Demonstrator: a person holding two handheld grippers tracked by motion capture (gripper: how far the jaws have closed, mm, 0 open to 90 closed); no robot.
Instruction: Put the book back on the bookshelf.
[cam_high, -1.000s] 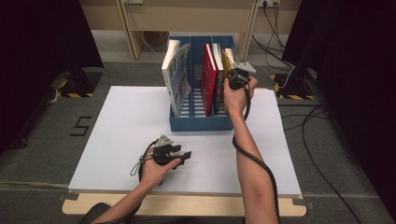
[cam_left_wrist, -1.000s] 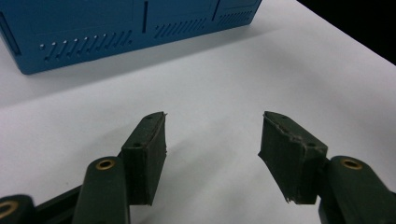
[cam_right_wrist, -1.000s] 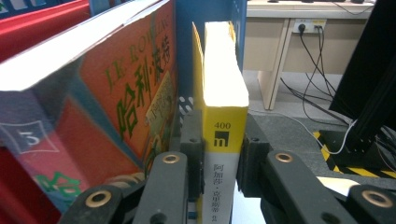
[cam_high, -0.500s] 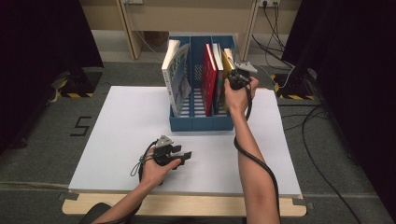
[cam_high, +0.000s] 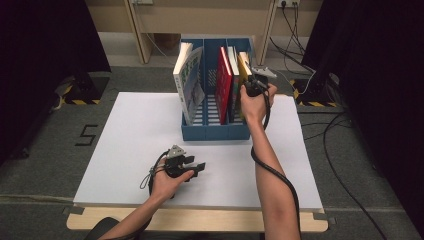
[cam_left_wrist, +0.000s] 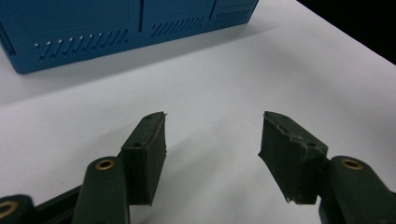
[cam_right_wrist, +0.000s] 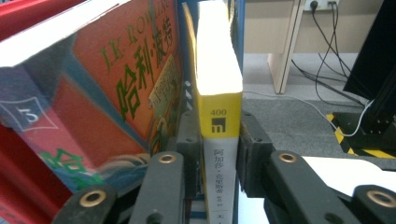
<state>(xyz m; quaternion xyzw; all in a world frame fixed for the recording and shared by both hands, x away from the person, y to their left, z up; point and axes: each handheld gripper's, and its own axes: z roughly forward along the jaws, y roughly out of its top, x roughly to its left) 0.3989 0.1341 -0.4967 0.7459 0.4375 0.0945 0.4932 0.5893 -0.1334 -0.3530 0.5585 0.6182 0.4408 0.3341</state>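
Jaws of right gripper (cam_right_wrist: 215, 154) just closing, pinching yellow book (cam_right_wrist: 218, 93) spine btwn pads, upright in blue rack (cam_high: 215, 131).

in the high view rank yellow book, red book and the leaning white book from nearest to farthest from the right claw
1. yellow book: between the right claw pads, rightmost slot.
2. red book: middle slot, to its left.
3. leaning white book: leftmost slot, farthest.
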